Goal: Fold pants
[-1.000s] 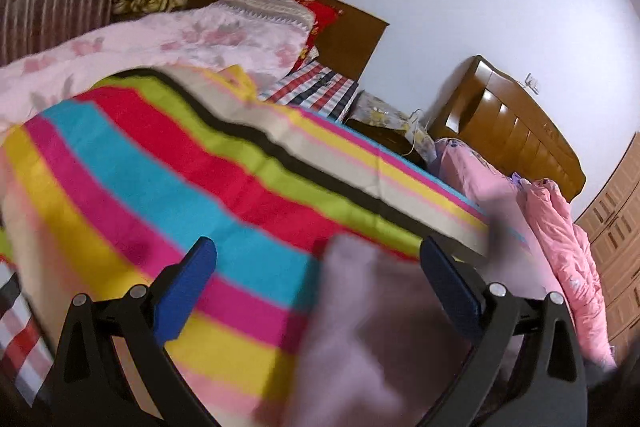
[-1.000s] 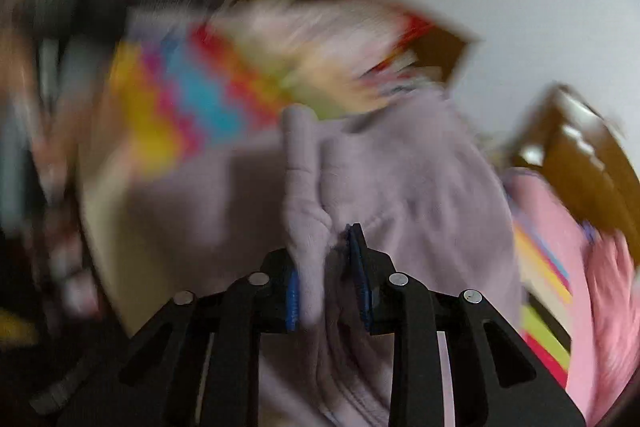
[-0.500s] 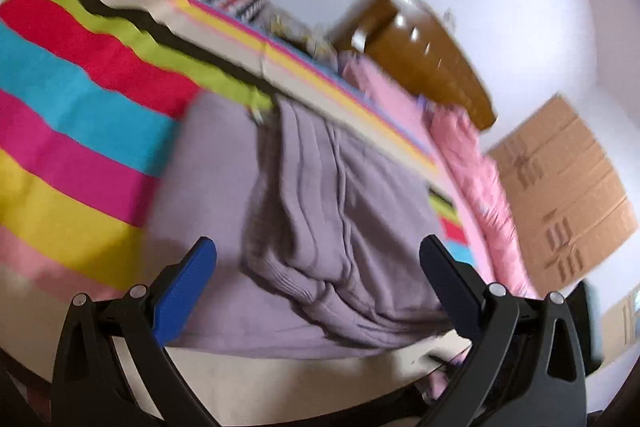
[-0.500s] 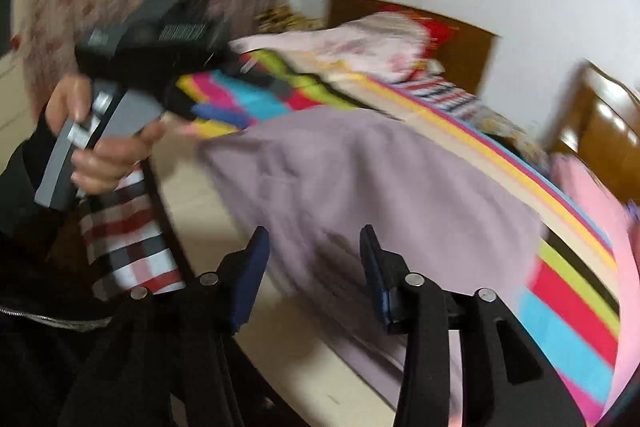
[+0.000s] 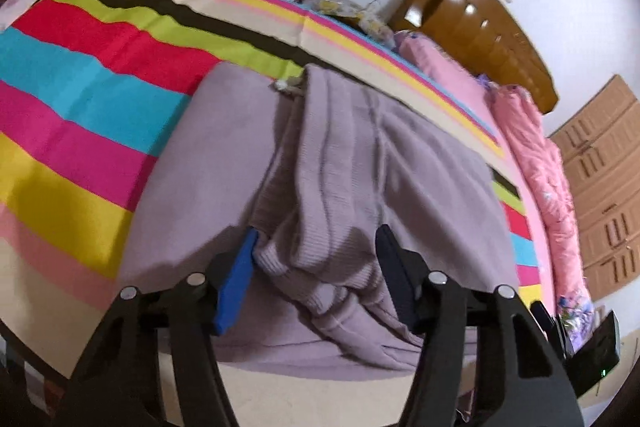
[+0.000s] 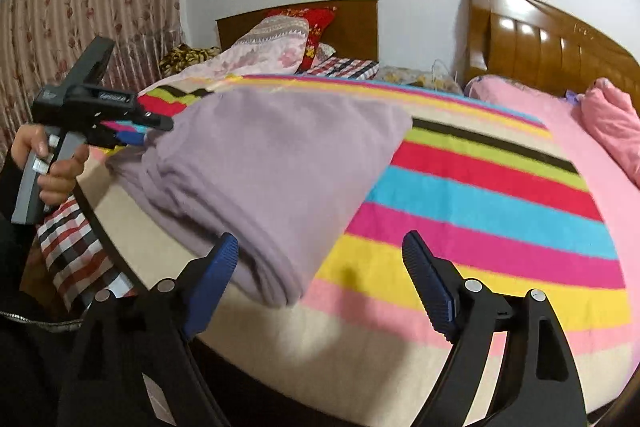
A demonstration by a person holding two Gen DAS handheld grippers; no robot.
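The lilac knit pants (image 5: 360,163) lie folded over on the striped bedspread (image 5: 80,99) near the bed's front edge. In the left wrist view my left gripper (image 5: 316,275) is open, its jaws on either side of the bunched ribbed edge of the pants, the left pad (image 5: 236,279) touching the cloth. In the right wrist view the pants (image 6: 272,155) lie left of centre. My right gripper (image 6: 320,275) is open and empty, just above the bedspread at the pants' near corner. The left gripper also shows there (image 6: 132,131) at the pants' far left end.
A pink floral quilt and red pillow (image 6: 280,39) lie by the far headboard. A second bed with pink bedding (image 6: 540,115) and a wooden headboard (image 6: 540,39) stands right. A plaid cloth (image 6: 72,243) hangs at the bed's left edge. Wardrobe doors (image 5: 600,187) are at the right.
My right gripper let go of the pants, opened wide and drew back to the pants' near corner. My left gripper moved in onto the bunched edge and its jaws narrowed around it.
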